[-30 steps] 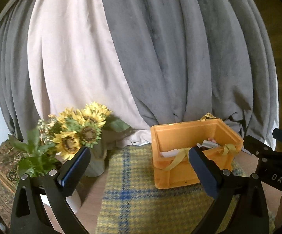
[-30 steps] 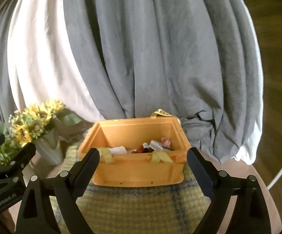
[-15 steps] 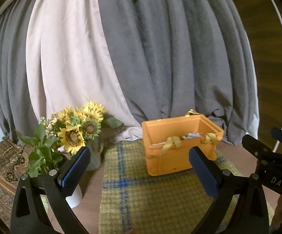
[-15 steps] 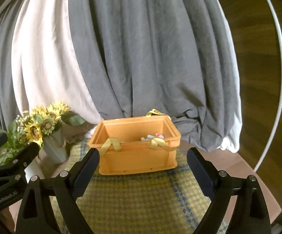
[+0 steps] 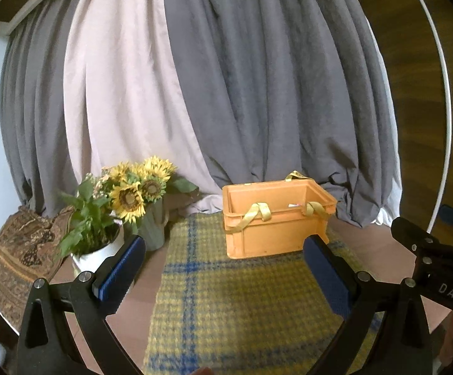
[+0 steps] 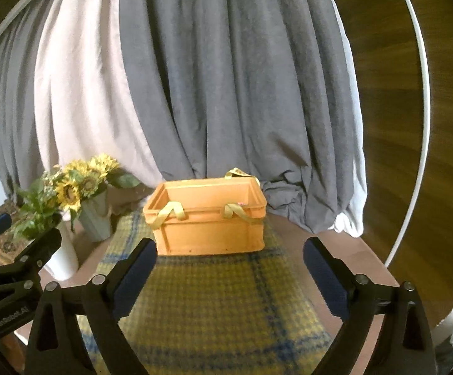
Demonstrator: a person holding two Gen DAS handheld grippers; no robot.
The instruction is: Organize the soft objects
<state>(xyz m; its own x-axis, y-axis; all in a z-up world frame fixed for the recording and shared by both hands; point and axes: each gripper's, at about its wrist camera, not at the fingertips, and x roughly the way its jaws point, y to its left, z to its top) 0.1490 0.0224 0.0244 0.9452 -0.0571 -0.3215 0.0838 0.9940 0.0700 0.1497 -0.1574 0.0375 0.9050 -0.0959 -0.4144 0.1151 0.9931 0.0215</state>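
An orange plastic crate (image 5: 273,218) (image 6: 207,215) with yellow straps draped over its rim stands at the far end of a yellow and blue plaid cloth (image 5: 242,297) (image 6: 207,306). Only a sliver of its contents shows above the rim. My left gripper (image 5: 226,268) is open, empty, well short of the crate. My right gripper (image 6: 229,272) is open too, its jaws still opening, nothing between them. Each gripper shows at the edge of the other's view.
A vase of sunflowers (image 5: 142,187) (image 6: 82,184) and a white potted plant (image 5: 92,250) stand left of the cloth. Grey and pale curtains (image 5: 257,78) hang behind. A patterned rug (image 5: 17,250) lies far left. A white hoop (image 6: 420,125) curves at the right.
Both grippers have drawn back from the crate, which now looks smaller and farther. More of the plaid cloth and table shows in front. Nothing was taken hold of.
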